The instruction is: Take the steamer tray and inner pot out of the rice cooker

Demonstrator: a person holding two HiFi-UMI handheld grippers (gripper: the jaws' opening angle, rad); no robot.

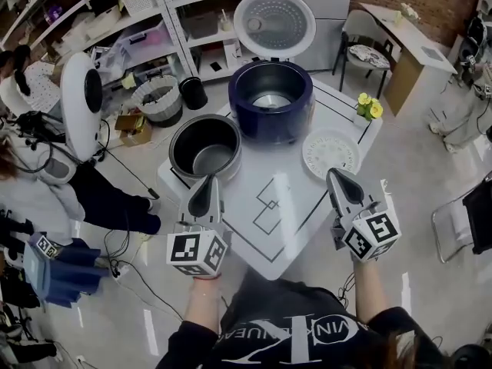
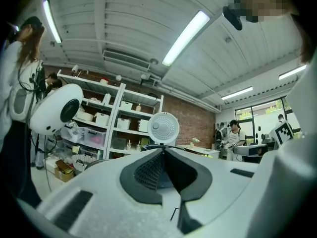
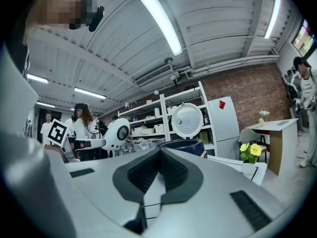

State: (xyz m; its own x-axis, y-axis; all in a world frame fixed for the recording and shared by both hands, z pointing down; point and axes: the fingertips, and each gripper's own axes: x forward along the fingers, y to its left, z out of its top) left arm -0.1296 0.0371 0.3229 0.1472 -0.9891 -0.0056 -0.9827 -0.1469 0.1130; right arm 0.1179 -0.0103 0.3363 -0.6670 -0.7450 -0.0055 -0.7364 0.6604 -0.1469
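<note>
The dark blue rice cooker (image 1: 270,101) stands at the table's far side with its round lid (image 1: 274,23) raised. To its left the grey inner pot (image 1: 204,146) sits on the table. The white steamer tray (image 1: 330,153) lies flat to the cooker's right. My left gripper (image 1: 209,181) is shut and empty, just in front of the pot. My right gripper (image 1: 336,176) is shut and empty too, just in front of the tray. In the left gripper view the cooker lid (image 2: 163,128) shows past the closed jaws. From the right gripper view I see the cooker (image 3: 182,147) and its lid (image 3: 187,120).
The white table (image 1: 269,206) has black line markings. A small vase of yellow flowers (image 1: 369,108) stands at its right corner. Shelving (image 1: 184,21), a basket (image 1: 157,98) and boxes are behind. A person (image 1: 46,167) with equipment stands to the left; a chair (image 1: 365,52) and desk are at the back right.
</note>
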